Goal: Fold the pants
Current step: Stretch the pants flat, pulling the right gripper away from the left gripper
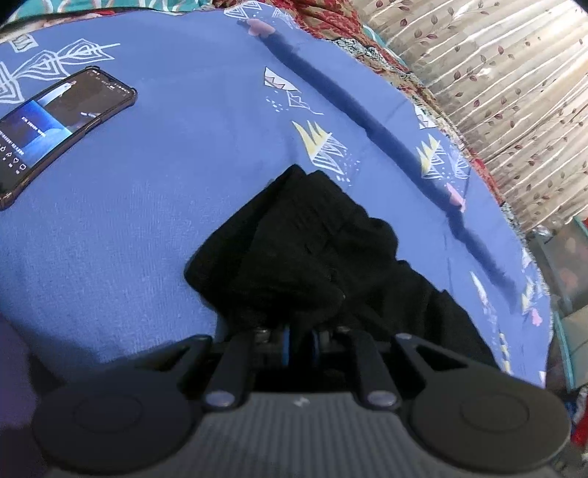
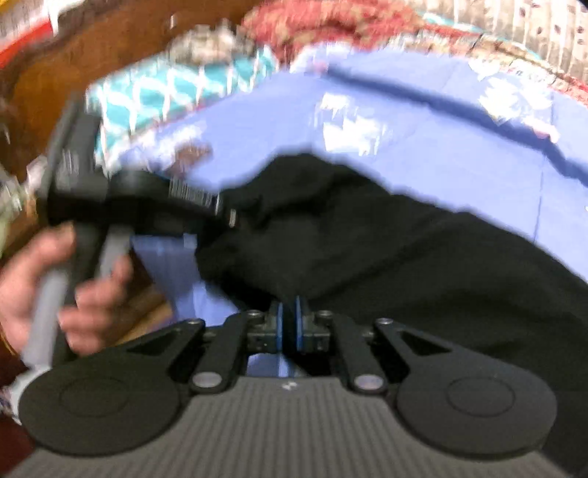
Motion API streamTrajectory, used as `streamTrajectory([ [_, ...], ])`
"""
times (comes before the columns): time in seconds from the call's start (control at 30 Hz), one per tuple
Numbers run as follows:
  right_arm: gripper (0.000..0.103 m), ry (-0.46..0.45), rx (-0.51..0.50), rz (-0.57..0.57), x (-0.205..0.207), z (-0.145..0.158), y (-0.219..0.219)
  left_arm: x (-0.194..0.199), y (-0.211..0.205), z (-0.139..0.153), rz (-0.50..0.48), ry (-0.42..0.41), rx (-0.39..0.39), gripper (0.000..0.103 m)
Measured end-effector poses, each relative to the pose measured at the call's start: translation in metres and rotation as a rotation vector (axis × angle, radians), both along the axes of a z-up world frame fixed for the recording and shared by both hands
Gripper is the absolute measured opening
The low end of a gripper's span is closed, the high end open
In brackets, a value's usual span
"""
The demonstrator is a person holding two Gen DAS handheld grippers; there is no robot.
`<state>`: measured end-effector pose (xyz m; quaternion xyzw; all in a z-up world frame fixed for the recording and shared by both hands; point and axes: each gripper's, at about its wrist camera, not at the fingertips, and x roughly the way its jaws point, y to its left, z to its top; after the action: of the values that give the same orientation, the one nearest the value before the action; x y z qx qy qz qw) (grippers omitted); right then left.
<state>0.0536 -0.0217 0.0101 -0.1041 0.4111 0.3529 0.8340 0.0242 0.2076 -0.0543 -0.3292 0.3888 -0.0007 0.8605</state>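
The black pants (image 1: 312, 250) lie bunched on a blue patterned bedsheet (image 1: 147, 220). In the left wrist view my left gripper (image 1: 300, 343) is shut on a fold of the pants, which drapes over its blue pads. In the right wrist view, which is blurred, my right gripper (image 2: 289, 327) is shut on the edge of the pants (image 2: 404, 257). The left gripper body (image 2: 121, 206) and the hand (image 2: 55, 294) holding it show at the left, with its tip in the black cloth.
A phone (image 1: 47, 128) with a lit screen lies on the sheet at the far left. A dark crease (image 1: 367, 121) runs across the sheet. A leaf-patterned curtain (image 1: 496, 92) and a red blanket (image 1: 330, 22) border the bed. A wooden headboard (image 2: 92, 55) stands behind.
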Motion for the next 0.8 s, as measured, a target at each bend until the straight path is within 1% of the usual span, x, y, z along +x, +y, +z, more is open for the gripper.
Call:
streamTrajectory([
  [0.03,0.010,0.028,-0.042,-0.008,0.001,-0.015,0.006,0.000,-0.002,0.000,0.000,-0.003,0.014,0.011],
  [0.07,0.014,0.062,-0.063,-0.021,0.000,-0.028,0.010,0.000,-0.004,0.001,-0.004,-0.005,0.033,0.011],
  [0.1,0.014,0.069,-0.058,-0.036,-0.003,-0.038,0.009,-0.001,-0.006,0.003,-0.010,-0.005,0.049,0.012],
  [0.13,0.018,0.051,-0.035,-0.044,-0.003,-0.039,0.007,-0.001,-0.006,0.005,-0.016,-0.005,0.060,0.012],
  [0.17,0.031,0.066,-0.017,-0.041,-0.001,-0.036,0.005,-0.004,-0.005,0.008,-0.020,-0.007,0.061,0.012],
  [0.23,0.047,0.095,0.052,-0.034,0.004,-0.020,-0.002,-0.012,0.001,0.016,-0.020,-0.017,0.046,0.013],
  [0.3,0.047,0.053,0.106,-0.062,0.000,-0.004,-0.014,-0.022,0.007,0.029,-0.006,-0.048,0.038,0.014],
  [0.37,0.047,0.023,0.157,-0.117,-0.003,0.011,-0.037,-0.034,0.011,0.046,0.025,-0.091,0.060,0.015],
  [0.43,0.047,0.001,0.192,-0.202,-0.003,0.017,-0.063,-0.040,0.009,0.062,0.043,-0.131,0.082,0.015],
  [0.5,0.047,-0.008,0.207,-0.305,-0.002,0.020,-0.090,-0.039,-0.001,0.076,0.042,-0.167,0.115,0.015],
  [0.57,0.046,-0.003,0.211,-0.390,-0.004,0.019,-0.111,-0.034,-0.019,0.086,-0.004,-0.202,0.127,0.015],
  [0.67,0.046,0.054,0.242,-0.483,-0.005,0.014,-0.126,-0.020,-0.053,0.089,-0.109,-0.222,0.151,0.015],
  [0.73,0.046,0.088,0.255,-0.496,-0.002,0.002,-0.119,-0.011,-0.072,0.083,-0.164,-0.224,0.174,0.015],
  [0.8,0.046,0.112,0.231,-0.497,-0.001,-0.005,-0.111,0.000,-0.088,0.070,-0.200,-0.194,0.205,0.015],
])
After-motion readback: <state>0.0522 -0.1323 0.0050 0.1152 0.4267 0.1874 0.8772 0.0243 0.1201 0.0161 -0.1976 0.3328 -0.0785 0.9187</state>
